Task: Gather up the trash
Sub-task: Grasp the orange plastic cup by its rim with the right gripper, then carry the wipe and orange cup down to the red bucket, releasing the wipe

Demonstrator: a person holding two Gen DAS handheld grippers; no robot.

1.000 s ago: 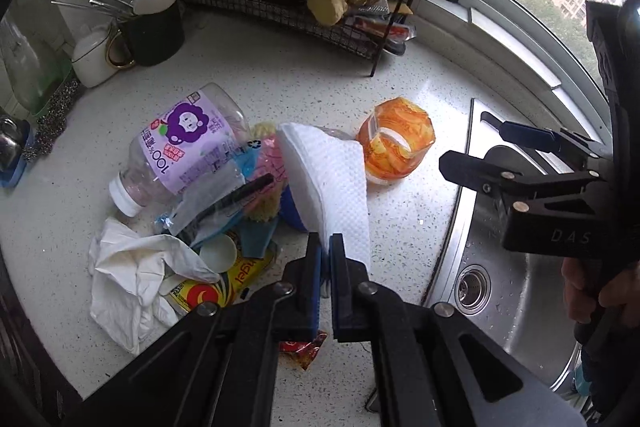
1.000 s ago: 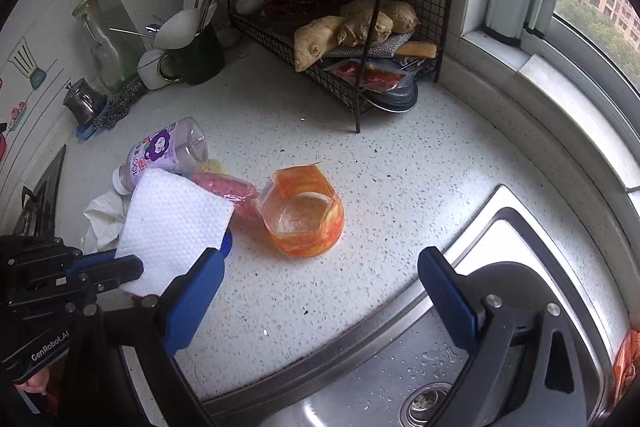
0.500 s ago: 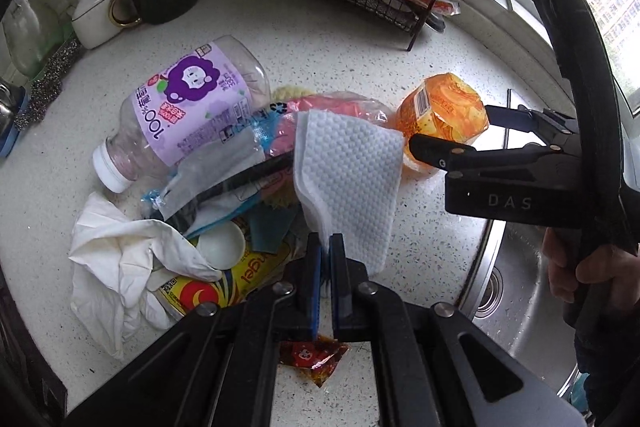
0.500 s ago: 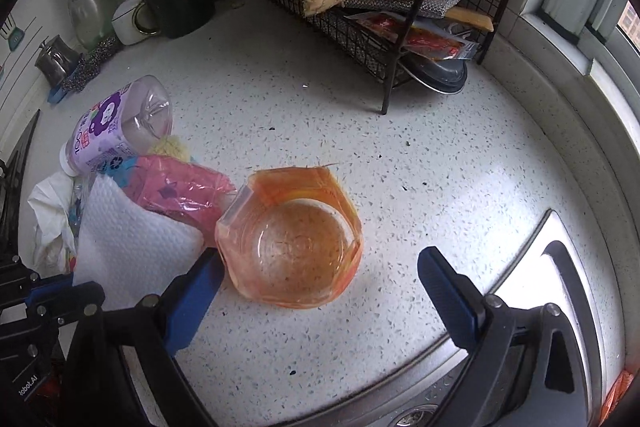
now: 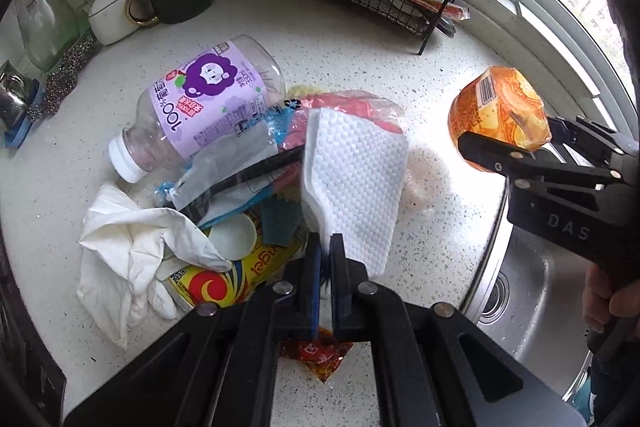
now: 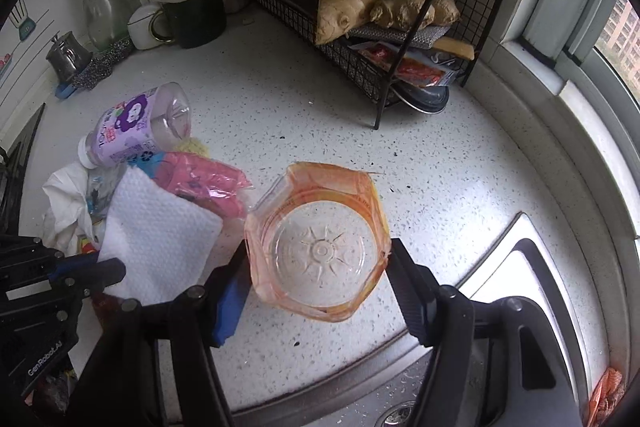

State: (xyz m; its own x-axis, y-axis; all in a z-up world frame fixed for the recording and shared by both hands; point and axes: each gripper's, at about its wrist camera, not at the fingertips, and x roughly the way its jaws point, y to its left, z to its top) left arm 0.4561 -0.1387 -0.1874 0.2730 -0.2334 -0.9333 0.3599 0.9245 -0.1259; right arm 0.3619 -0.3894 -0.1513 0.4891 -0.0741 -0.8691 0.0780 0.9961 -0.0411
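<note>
My left gripper [image 5: 325, 247] is shut on the corner of a white paper towel [image 5: 356, 179], which hangs over a pile of trash on the speckled counter. The pile holds a purple-labelled plastic bottle [image 5: 208, 99], a pink wrapper [image 5: 352, 107], a white glove [image 5: 128, 247] and a yellow packet [image 5: 208, 283]. A red sachet [image 5: 316, 351] lies under my left fingers. To the right, the jaws of my right gripper [image 6: 318, 259] are closing on a clear orange plastic cup [image 6: 320, 235], one finger touching each side. The left wrist view shows that cup [image 5: 496, 111] held tilted beside the sink.
A black wire rack [image 6: 360, 67] with ginger roots [image 6: 380, 11] stands at the back. A dark mug [image 6: 196, 15] full of utensils, a white cup and a glass bottle [image 6: 96, 3] sit back left. The steel sink [image 5: 532, 299] lies to the right, under a curved window sill [image 6: 560, 115].
My right gripper came forward and down over the orange cup and narrowed its jaws from wide open onto the cup's sides. My left gripper sank slightly towards the pile, still holding the towel.
</note>
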